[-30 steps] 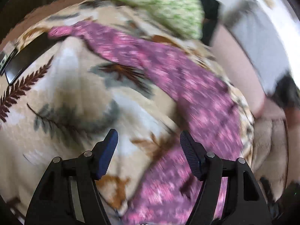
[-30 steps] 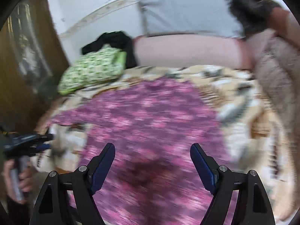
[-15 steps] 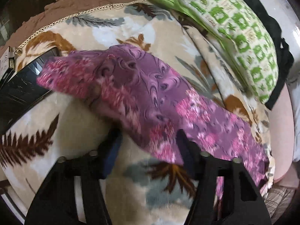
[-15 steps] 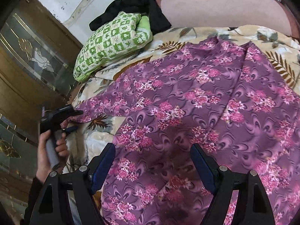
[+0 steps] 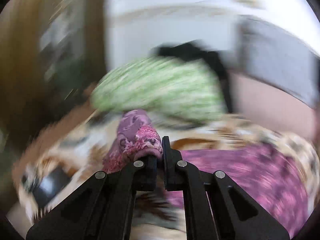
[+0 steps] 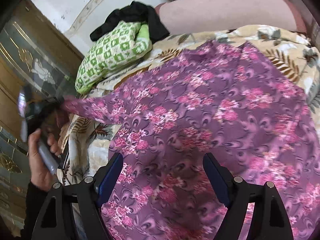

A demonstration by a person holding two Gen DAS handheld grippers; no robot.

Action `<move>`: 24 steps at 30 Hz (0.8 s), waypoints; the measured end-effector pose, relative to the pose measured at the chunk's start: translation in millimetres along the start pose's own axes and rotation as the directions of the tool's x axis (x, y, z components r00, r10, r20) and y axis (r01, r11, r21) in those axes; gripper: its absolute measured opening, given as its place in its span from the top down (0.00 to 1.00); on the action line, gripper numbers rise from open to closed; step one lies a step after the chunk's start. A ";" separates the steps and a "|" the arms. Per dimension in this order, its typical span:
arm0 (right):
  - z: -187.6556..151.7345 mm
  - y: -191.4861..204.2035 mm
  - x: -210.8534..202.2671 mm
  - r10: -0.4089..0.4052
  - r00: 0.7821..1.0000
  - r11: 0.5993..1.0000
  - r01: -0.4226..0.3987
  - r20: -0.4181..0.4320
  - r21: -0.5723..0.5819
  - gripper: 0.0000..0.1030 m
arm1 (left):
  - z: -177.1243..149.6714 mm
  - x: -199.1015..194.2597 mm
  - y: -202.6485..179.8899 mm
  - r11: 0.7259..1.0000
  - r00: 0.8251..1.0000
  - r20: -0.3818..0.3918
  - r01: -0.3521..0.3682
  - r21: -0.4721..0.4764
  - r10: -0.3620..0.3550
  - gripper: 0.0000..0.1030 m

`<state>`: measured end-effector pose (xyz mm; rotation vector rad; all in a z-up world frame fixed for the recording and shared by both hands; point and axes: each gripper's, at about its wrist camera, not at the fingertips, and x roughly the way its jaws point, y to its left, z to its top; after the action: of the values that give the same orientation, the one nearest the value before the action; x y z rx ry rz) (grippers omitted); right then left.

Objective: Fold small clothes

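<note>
On leaf-print bedspread (image 6: pixel 280 40), purple floral garment (image 6: pixel 220 110); green-checked pillow (image 6: pixel 112 52) beside.

Nothing here carries writing I can read; a small pale mark sits on the right gripper's (image 6: pixel 163 177) left blue pad, too tiny to make out.

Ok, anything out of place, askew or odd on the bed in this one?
Nothing damaged or spilled. The purple floral garment lies spread on the leaf-print blanket, one sleeve end pinched in the left tool. A black garment lies crumpled behind the green pillow, unfolded. The left wrist view is motion-blurred.
</note>
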<state>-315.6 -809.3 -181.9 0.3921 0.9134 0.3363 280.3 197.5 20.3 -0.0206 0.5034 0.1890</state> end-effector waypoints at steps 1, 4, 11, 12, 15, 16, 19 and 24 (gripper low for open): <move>-1.6 -7.4 -9.3 -0.011 1.000 1.000 0.011 0.017 0.004 0.22 | -0.9 -13.7 -20.5 0.997 0.999 0.024 0.039 0.069 -0.041 0.96; -5.9 -36.1 -35.1 -0.056 0.996 0.998 0.054 0.067 0.032 0.22 | -20.8 -53.4 -86.1 0.934 0.965 -0.012 0.258 0.246 -0.263 0.96; -1.3 -125.1 -57.7 -0.105 0.990 0.979 0.085 0.099 0.184 0.22 | -127.3 -52.3 -194.5 0.698 0.767 -0.420 0.629 0.343 -0.486 0.95; 2.7 -135.0 -55.6 -0.101 0.991 0.977 0.081 0.093 0.196 0.22 | -141.0 -48.4 -206.2 0.678 0.742 -0.485 0.649 0.345 -0.463 0.95; 22.9 -155.5 -43.5 -0.045 0.996 0.977 0.028 0.072 0.213 0.22 | -178.3 -55.0 -228.6 0.600 0.756 -0.546 0.637 0.484 -0.362 0.90; 29.5 -157.0 -37.9 -0.017 0.998 0.977 0.004 0.059 0.212 0.22 | -181.7 -61.0 -230.6 0.582 0.767 -0.538 0.628 0.517 -0.350 0.82; 43.1 -145.4 -19.6 0.054 0.998 0.983 -0.058 0.026 0.176 0.22 | -176.5 -79.8 -217.3 0.574 0.737 -0.535 0.666 0.476 -0.412 0.57; 50.8 -108.0 17.5 0.147 0.985 0.989 -0.143 -0.092 0.046 0.22 | -165.6 -98.7 -194.5 0.538 0.606 -0.576 0.783 0.313 -0.548 0.41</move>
<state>-251.8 -905.8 -216.3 0.4836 0.9883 0.4747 152.4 -21.8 -82.5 0.3091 0.9328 -0.7894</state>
